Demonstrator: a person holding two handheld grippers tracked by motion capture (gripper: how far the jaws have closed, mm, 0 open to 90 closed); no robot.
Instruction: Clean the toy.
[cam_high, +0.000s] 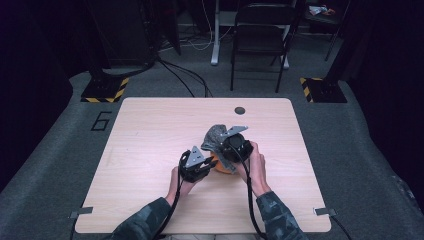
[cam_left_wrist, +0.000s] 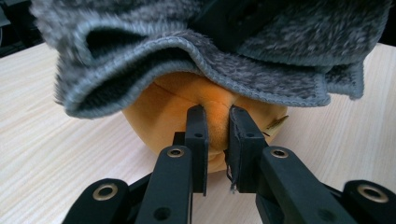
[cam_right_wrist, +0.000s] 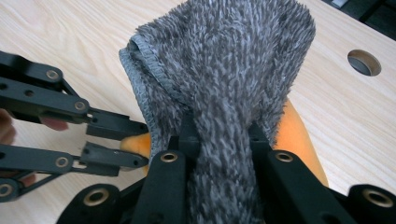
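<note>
An orange plush ball (cam_high: 223, 166) (cam_left_wrist: 159, 112) lies on the wooden table (cam_high: 150, 125), near its middle. My left gripper (cam_high: 210, 163) (cam_left_wrist: 216, 112) is shut on a fold of its orange fabric. A grey fuzzy cloth (cam_high: 216, 132) (cam_left_wrist: 280, 51) (cam_right_wrist: 224, 56) drapes over the ball's top. My right gripper (cam_high: 224, 145) (cam_right_wrist: 219, 126) is shut on that cloth, which bunches up between its jaws. In the right gripper view the orange ball (cam_right_wrist: 294, 135) peeks out under the cloth, and the left gripper (cam_right_wrist: 142, 144) pinches it from the left.
A round cable hole (cam_high: 240, 110) (cam_right_wrist: 364, 63) sits in the table's far edge. Beyond the table stand a black folding chair (cam_high: 260, 30) and stands with yellow-black striped feet (cam_high: 105, 90). Cables trail from both grippers toward the near edge.
</note>
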